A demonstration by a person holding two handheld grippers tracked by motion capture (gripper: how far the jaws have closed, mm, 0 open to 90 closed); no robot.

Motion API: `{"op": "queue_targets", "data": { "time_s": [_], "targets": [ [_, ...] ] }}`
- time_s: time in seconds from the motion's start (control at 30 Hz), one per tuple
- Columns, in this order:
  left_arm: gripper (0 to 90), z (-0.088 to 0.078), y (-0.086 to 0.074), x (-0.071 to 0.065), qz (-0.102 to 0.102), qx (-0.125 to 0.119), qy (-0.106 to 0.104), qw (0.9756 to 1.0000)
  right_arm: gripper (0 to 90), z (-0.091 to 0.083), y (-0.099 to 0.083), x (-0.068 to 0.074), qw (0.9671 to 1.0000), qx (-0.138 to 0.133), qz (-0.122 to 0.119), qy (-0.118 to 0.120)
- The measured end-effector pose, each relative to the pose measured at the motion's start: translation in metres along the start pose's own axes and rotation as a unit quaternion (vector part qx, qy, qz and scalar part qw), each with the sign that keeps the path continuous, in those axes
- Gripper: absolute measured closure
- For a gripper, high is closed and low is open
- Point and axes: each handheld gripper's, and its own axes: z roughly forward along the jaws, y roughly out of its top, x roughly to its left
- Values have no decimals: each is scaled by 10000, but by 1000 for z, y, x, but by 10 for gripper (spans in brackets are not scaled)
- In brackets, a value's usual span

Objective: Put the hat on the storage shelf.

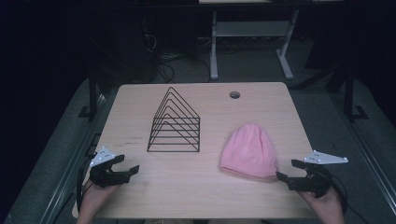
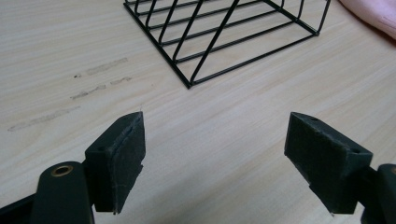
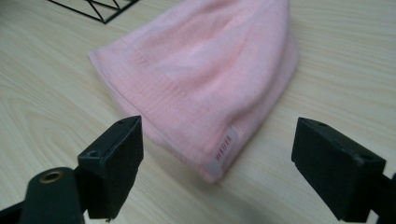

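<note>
Dim workshop floor and dark furniture surround a pale wooden table (image 1: pixel 196 186), seen from above, with a small round cable hole near its far edge. Near the middle of the table stands a black wire rack shaped like a row of nested triangles (image 1: pixel 175 122), upright and apart from everything else. To its right lies a soft pink knitted beanie hat (image 1: pixel 250 151), flat on the wood, its ribbed brim toward the person and a small woven label (image 3: pixel 223 150) at one brim corner.

At the near left corner, a person's hand holds the left gripper (image 1: pixel 125 164), its jaws spread wide with nothing between them, pointing toward the rack's near corner. At the near right, the right gripper (image 1: pixel 287 170) sits just beside the hat's brim, jaws likewise spread wide and empty, aimed at the label corner.

This looks like the approach before a first grasp: the hat is untouched. The next move likely calls for sliding the right jaws around the brim edge and pinching it.

Bare wood lies open between both grippers, and the hat rests well inside the table's right edge.
</note>
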Motion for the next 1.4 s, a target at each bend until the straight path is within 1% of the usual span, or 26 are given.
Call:
{"op": "queue_targets", "data": {
  "time_s": [0.03,0.07,0.1,0.17,0.2,0.23,0.27,0.3,0.43,0.47,0.5,0.57,0.63,0.73,0.8,0.83,0.87,0.93,0.97,1.0,1.1,1.17,1.27,1.33,1.37,1.4],
  "targets": [
    [203,0,-1,-1,-44,-19,-19,10000,163,0,0,0,10000,0,0,0],
    [203,0,-1,0,-26,-21,-36,10000,162,0,4,1,10000,27,-2,21],
    [203,-1,-1,0,-4,-16,-38,10000,162,1,10,2,9999,4,-55,86],
    [203,-2,0,-1,-3,-69,-36,10000,162,3,15,4,9998,27,-85,176],
    [203,-2,0,-1,-5,-70,-42,10000,162,4,17,4,9997,56,-125,192],
    [203,-2,0,-1,-5,-70,-42,10000,159,6,20,3,9996,116,-111,219],
    [203,-2,0,-1,-8,-66,-42,10000,159,6,20,3,9996,116,-111,219],
    [203,-2,0,0,17,-39,-47,10000,153,8,25,1,9993,205,-151,255],
    [203,0,0,1,-9,-54,-64,10000,146,12,34,-3,9991,255,-163,282],
    [203,0,1,2,16,-30,-55,10000,146,14,38,-4,9989,289,-155,323],
    [203,0,1,3,16,-19,-44,10000,146,17,45,-7,9983,387,-180,393],
    [203,0,1,2,-8,-60,-47,10000,146,20,52,-9,9979,487,-208,383],
    [203,0,1,3,10,-56,-49,10000,146,23,58,-11,9976,540,-190,401],
    [203,0,1,3,-25,-65,-66,10000,146,29,67,-15,9971,639,-140,380],
    [203,0,1,3,-10,-55,-67,10000,146,31,69,-17,9971,630,-146,395],
    [203,0,2,3,0,-52,-63,10000,147,34,74,-21,9968,698,-80,384],
    [203,0,2,3,0,-52,-63,10000,147,34,74,-21,9968,698,-80,384],
    [203,0,2,3,5,-72,-64,10000,146,38,80,-24,9962,784,-63,380],
    [203,0,2,3,2,-74,-63,10000,147,40,81,-25,9961,793,-103,374],
    [203,0,2,3,5,-64,-71,10000,152,43,86,-28,9955,876,-100,358],
    [203,0,2,3,-1,-76,-71,9999,152,48,91,-32,9947,949,-132,369],
    [203,0,3,4,-39,-103,-87,9999,153,50,93,-35,9950,908,-85,401],
    [203,1,3,4,-45,-104,-88,9999,153,53,96,-37,9947,948,-119,377],
    [203,2,4,5,-48,-89,-103,9999,153,58,101,-42,9943,983,-69,406],
    [203,2,4,5,-48,-89,-103,9999,153,58,101,-42,9943,983,-69,406],
    [203,3,4,5,-53,-97,-121,9999,153,62,105,-47,9943,979,-20,423]
  ]
}}
